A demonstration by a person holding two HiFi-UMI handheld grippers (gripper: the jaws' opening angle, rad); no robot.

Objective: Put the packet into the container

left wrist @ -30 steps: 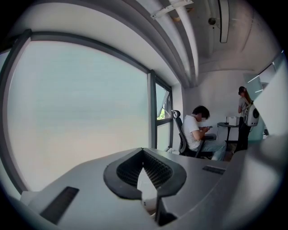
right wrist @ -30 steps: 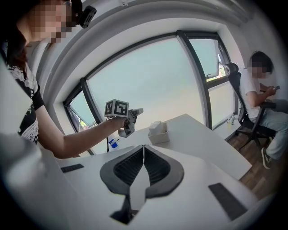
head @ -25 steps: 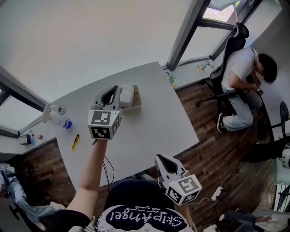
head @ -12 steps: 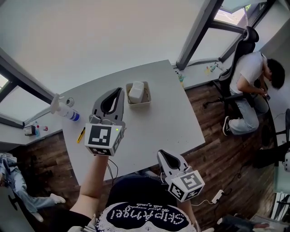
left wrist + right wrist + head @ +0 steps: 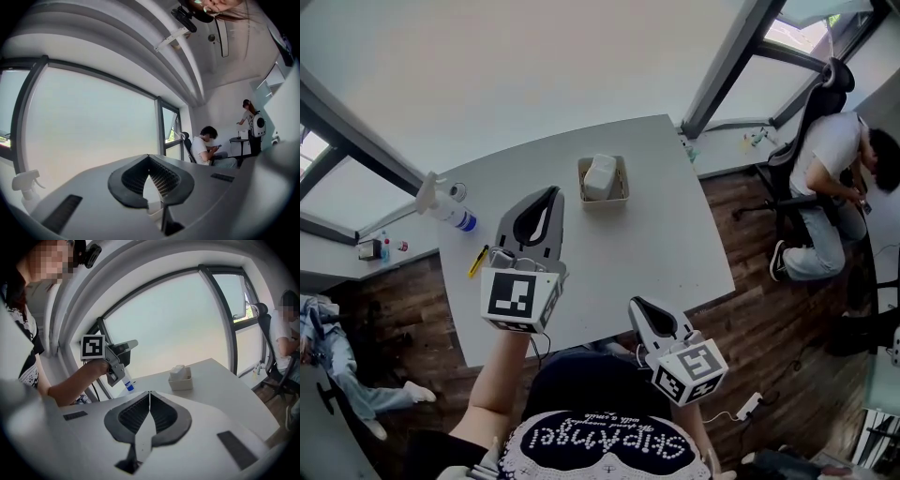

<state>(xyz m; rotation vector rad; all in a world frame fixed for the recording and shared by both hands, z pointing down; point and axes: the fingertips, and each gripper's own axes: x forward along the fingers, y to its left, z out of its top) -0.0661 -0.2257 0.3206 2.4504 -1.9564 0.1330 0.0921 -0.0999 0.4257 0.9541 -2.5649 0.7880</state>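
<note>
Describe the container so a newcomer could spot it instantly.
On the grey table, look near its far edge. The container is a small beige open tray with a white packet in it, standing alone; the spray bottle and yellow object lie at the left edge.

Left gripper (image 5: 551,193) was held forward on a bare forearm (image 5: 501,380), jaws closed, empty, right gripper (image 5: 637,306) hung lower, jaws together, empty.
</note>
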